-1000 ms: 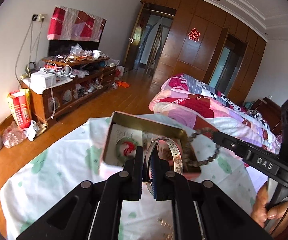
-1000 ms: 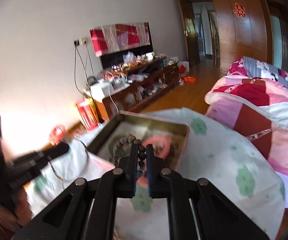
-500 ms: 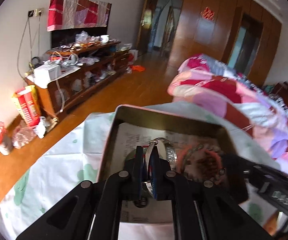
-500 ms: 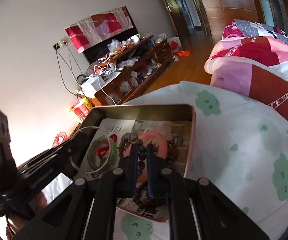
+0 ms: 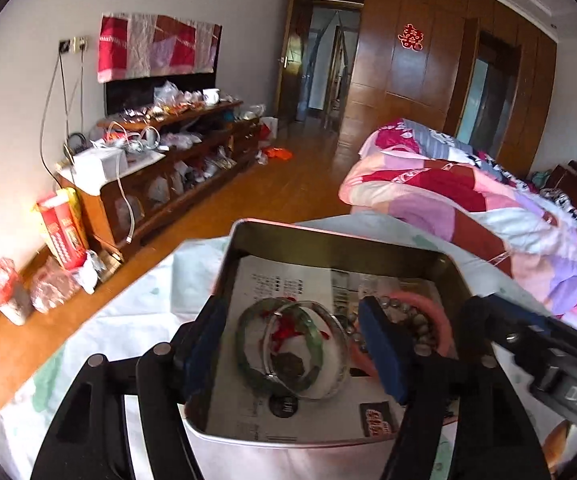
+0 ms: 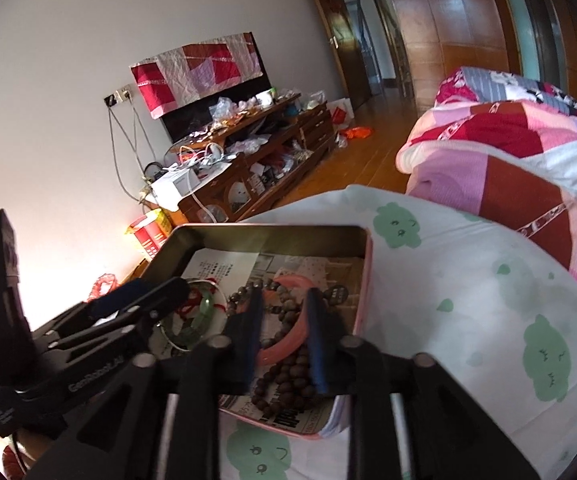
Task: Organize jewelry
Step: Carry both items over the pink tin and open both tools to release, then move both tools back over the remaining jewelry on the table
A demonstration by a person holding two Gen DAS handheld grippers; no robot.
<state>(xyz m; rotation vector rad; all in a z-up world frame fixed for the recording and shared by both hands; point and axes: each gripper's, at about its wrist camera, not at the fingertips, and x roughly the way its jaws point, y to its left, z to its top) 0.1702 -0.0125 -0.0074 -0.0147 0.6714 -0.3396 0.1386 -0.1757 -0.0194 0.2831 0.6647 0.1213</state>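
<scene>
A metal tin point(image 5: 328, 244) lined with printed paper sits on the white cloth; it also shows in the right wrist view point(image 6: 272, 234). In it lie a green bangle point(image 5: 248, 356), a silver bangle point(image 5: 338, 334) leaning on the green one, a pink bangle point(image 5: 440, 312) and a brown bead bracelet point(image 6: 288, 376). My left gripper point(image 5: 296, 344) is open over the two bangles, holding nothing. My right gripper point(image 6: 284, 332) is open over the beads and the pink bangle point(image 6: 284, 346).
The white cloth with green prints point(image 6: 468, 300) covers the surface around the tin. A bed with a pink quilt point(image 5: 468, 200) lies to the right. A cluttered wooden cabinet point(image 5: 168, 172) stands along the left wall across the wooden floor.
Both grippers have opened. The left one let go of the silver bangle and the right one let go of the bead bracelet; both pieces now lie in the tin.
</scene>
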